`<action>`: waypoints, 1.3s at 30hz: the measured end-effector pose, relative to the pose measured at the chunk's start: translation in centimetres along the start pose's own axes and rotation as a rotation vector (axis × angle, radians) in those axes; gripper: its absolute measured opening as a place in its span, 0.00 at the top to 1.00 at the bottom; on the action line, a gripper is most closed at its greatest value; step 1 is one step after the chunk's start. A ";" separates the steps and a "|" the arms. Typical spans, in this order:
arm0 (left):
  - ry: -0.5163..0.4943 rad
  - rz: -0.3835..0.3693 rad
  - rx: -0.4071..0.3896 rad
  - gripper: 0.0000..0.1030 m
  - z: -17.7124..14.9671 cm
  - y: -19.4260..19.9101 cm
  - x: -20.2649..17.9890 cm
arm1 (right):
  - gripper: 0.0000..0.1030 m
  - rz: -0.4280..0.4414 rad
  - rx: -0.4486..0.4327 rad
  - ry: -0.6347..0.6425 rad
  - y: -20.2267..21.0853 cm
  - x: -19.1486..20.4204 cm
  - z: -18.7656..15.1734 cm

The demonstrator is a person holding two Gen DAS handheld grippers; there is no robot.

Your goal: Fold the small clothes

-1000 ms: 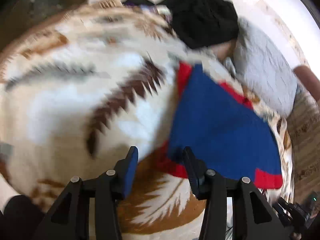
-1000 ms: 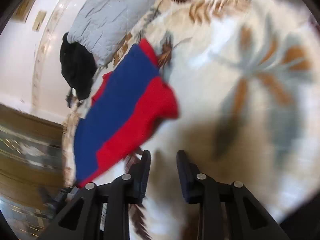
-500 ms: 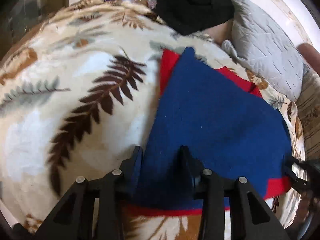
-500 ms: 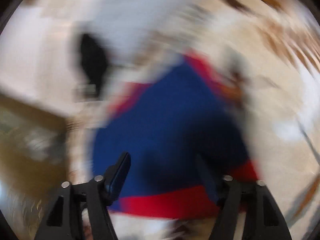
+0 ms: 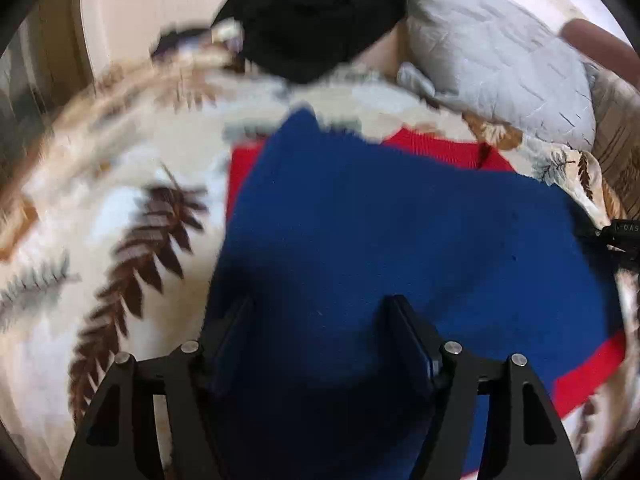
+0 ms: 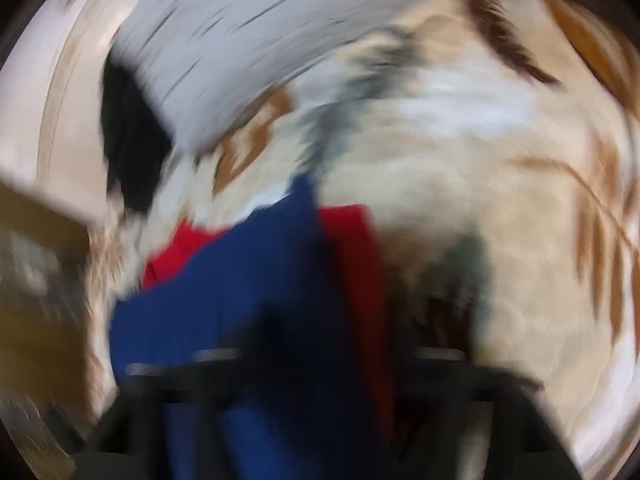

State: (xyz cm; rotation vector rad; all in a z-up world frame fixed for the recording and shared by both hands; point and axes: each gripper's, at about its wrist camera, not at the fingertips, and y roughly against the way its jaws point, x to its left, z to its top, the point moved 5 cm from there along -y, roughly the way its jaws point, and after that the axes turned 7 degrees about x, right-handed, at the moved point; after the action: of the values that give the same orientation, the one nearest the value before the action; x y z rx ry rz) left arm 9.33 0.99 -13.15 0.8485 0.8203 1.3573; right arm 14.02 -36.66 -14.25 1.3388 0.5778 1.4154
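Note:
A small blue and red knitted garment (image 5: pixel 380 232) lies spread on a cream bedspread with a leaf print (image 5: pixel 120 220). My left gripper (image 5: pixel 320 320) is open, its two fingers standing wide apart just over the blue cloth near its near edge. The tip of the right gripper (image 5: pixel 616 236) shows at the garment's far right edge. The right wrist view is badly blurred: the garment (image 6: pixel 240 320) fills its lower middle, and my right gripper (image 6: pixel 332 356) is a dark smear over it, so whether it is open or shut does not show.
A black garment (image 5: pixel 316 12) lies heaped at the back of the bed. A grey quilted pillow (image 5: pixel 500 60) lies at the back right. A pale wall stands behind them. Wood-grain flooring shows at the far right.
My left gripper has moved forward over the blue cloth and its fingers have spread wider. The right gripper has swung fast over the garment; its view is now a blur.

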 end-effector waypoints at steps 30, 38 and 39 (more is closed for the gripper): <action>0.201 -0.289 -0.003 0.11 4.6 3.4 5.7 | 0.23 0.120 -0.107 0.035 3.8 5.7 -11.6; 0.377 -0.346 0.140 0.83 8.1 -5.3 7.7 | 0.23 0.133 -0.083 0.057 2.0 5.5 -11.8; 0.375 -0.344 0.114 0.82 8.0 -5.1 7.8 | 0.24 0.136 -0.079 0.053 1.6 5.0 -12.0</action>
State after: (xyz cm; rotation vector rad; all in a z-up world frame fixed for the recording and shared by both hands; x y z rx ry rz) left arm 19.14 8.37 -13.96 0.5108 1.2824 1.1836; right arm 3.39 -29.03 -13.89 1.3008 0.4676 1.5728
